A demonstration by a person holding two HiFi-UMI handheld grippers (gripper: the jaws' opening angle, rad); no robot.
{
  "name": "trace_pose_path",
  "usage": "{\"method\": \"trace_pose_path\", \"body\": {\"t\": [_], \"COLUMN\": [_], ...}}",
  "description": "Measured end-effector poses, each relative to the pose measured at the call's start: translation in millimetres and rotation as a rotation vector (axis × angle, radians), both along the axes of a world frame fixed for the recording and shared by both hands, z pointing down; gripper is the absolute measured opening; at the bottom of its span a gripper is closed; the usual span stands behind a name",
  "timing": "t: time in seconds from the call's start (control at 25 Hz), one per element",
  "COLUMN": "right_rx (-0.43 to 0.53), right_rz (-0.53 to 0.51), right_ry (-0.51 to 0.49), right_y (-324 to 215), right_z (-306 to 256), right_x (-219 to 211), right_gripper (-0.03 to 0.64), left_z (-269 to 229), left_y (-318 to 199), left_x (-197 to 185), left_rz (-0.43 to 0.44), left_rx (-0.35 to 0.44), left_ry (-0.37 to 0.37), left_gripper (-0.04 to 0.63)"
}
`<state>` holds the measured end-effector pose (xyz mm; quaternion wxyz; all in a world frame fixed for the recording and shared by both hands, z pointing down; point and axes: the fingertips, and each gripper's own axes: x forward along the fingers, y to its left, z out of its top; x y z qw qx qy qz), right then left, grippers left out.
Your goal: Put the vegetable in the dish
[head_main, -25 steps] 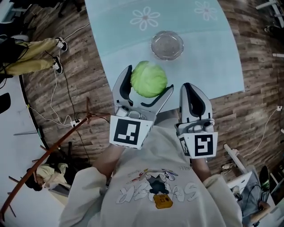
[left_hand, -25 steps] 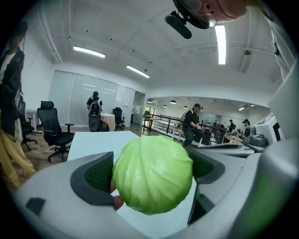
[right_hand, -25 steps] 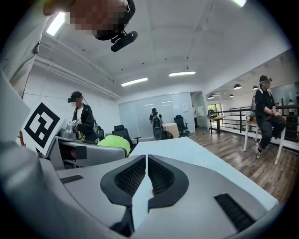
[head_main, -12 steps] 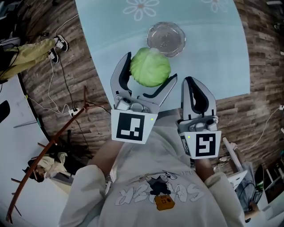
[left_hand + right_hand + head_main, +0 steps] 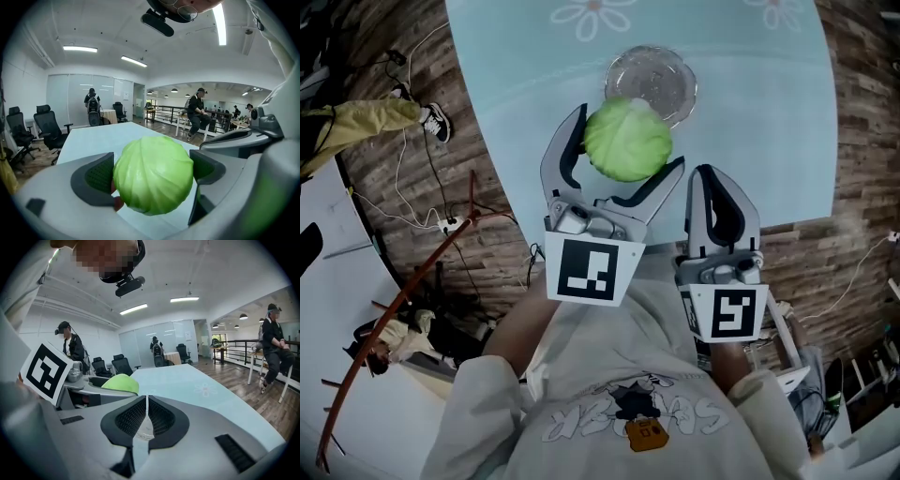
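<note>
Over pale-blue table (image 5: pixel 769 122), round veined green cabbage (image 5: pixel 153 174) tight between left tongs (image 5: pixel 628 140) (right tongs (image 5: pixel 146 400) closed, empty)

Cabbage (image 5: pixel 628 141) in left gripper (image 5: pixel 628 143), before dish (image 5: pixel 673 77)

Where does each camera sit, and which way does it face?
Head view: on the person's head, steeply down at the table, dish and cabbage; left gripper, right gripper and shirt show.
Left gripper view: on that gripper, along its jaws gripping the cabbage.
Right gripper view: on that gripper, along its shut jaws, over the table.
All share the cabbage.
</note>
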<state>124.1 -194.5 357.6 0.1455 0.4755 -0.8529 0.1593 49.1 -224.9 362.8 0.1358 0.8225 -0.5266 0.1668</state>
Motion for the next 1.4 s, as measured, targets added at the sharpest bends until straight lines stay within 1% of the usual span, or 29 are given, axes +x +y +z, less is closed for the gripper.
{"method": "trace_pose_path", "body": {"t": [0.16,0.32,0.44,0.64,1.08,1.4], "right_rx": [-0.012,-0.015,-0.019,-0.049,-0.097,-0.118], "right_rz": [0.009,0.015,0.01,0.016,0.033,0.055], "right_ry": [-0.001,0.0,0.002,0.004,-0.001,-0.011], "right_y": [-15.6,-20.7,-25.3,-29.3,-36.7,-44.8], "right_z": [14.0,21.2,27.8,45.4,73.6,87.1], "right_x": [4.2,3.3,4.4,4.1,1.7,9.3], "right_gripper": [0.032,0.031,0.031,0.032,0.032,0.032], "left_z": [20.7,35.5,46.7,66.4,105.9,127.7], "left_y": [-13.6,-20.1,-26.4,-34.2,-47.6,-54.2], "left_x": [5.6,7.4,11.4,14.4,17.2,22.9], "left_rz": [-0.002,0.011,0.029,0.061,0.077,0.088], "left_rx": [-0.026,-0.029,-0.026,-0.031,-0.065,-0.092], "left_ry": [-0.003,-0.017,-0.04,-0.065,-0.093,-0.114], "left_gripper": [0.514,0.514,0.514,0.514,0.514,0.514]}}
